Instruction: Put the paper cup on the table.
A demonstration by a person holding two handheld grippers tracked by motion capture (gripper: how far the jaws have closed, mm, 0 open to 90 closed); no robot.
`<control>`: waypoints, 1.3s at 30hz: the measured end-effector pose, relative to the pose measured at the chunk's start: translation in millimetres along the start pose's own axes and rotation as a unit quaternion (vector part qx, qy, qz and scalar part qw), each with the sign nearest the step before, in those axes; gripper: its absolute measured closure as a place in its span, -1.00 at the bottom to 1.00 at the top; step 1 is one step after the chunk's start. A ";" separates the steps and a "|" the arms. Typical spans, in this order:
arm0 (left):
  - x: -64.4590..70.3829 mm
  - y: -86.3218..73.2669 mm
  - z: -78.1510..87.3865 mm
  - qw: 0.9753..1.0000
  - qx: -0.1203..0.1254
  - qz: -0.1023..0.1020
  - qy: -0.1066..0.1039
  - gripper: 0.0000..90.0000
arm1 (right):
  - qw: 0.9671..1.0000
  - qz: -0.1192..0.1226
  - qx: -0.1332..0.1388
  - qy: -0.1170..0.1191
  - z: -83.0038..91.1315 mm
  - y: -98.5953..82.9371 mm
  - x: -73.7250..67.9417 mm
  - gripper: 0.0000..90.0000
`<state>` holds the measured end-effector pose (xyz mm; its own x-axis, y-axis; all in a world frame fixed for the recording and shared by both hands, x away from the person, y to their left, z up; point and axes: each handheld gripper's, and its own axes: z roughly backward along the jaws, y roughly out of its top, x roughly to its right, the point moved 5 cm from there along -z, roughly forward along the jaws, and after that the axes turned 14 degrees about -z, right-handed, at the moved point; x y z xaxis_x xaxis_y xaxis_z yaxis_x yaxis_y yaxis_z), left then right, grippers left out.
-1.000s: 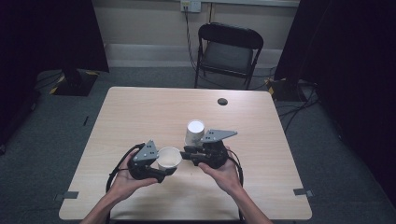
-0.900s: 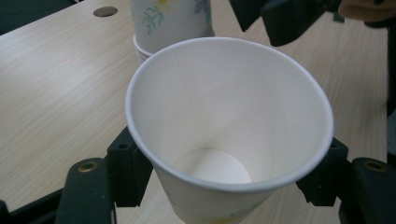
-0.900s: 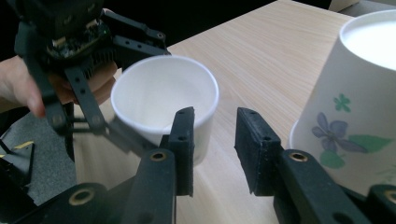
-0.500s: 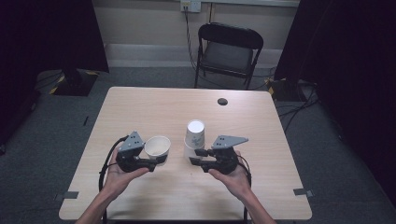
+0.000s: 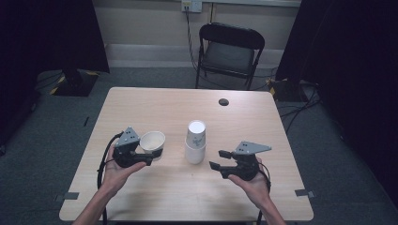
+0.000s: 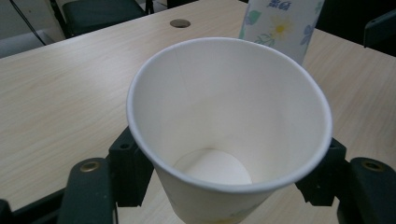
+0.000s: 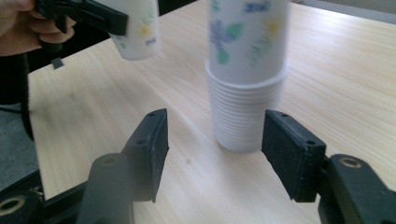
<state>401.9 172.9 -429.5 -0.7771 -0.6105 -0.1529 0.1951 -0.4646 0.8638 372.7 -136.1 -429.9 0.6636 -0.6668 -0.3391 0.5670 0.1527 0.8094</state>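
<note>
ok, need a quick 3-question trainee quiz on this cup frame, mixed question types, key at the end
1. True or false: the left gripper is shut on a single paper cup with its mouth open to the left gripper view.
2. The right gripper is: A) clamped on the cup stack, B) open with nothing between its jaws, short of the stack, C) resting on the chair.
3. Fill in: the top cup of the stack stands ____ on the table, base up.

Key: 1 true; 2 B; 3 upside down.
</note>
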 end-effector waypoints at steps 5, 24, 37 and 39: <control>-16.6 -1.6 -6.4 1.000 0.000 0.010 0.010 -0.28 | 0.999 -0.013 0.004 -0.033 6.3 -6.9 20.6 -0.24; -62.6 -44.6 -53.5 0.996 -0.084 0.025 0.028 -0.29 | 0.989 -0.057 -0.029 -0.130 6.8 -42.5 80.8 -0.54; -58.5 -54.8 -67.8 0.994 -0.099 0.025 0.023 -0.35 | 0.988 -0.063 -0.035 -0.134 4.9 -48.1 85.0 -0.51; -57.8 -54.7 -66.6 0.994 -0.100 0.031 0.024 -0.36 | 0.989 -0.062 -0.036 -0.132 4.4 -48.4 84.6 -0.50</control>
<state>476.0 190.9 -499.9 -0.7314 -0.6695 -0.1296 0.3597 -0.5402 0.7608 399.3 -203.2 -495.7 0.4409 -0.8498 -0.2888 0.6758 0.1027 0.7299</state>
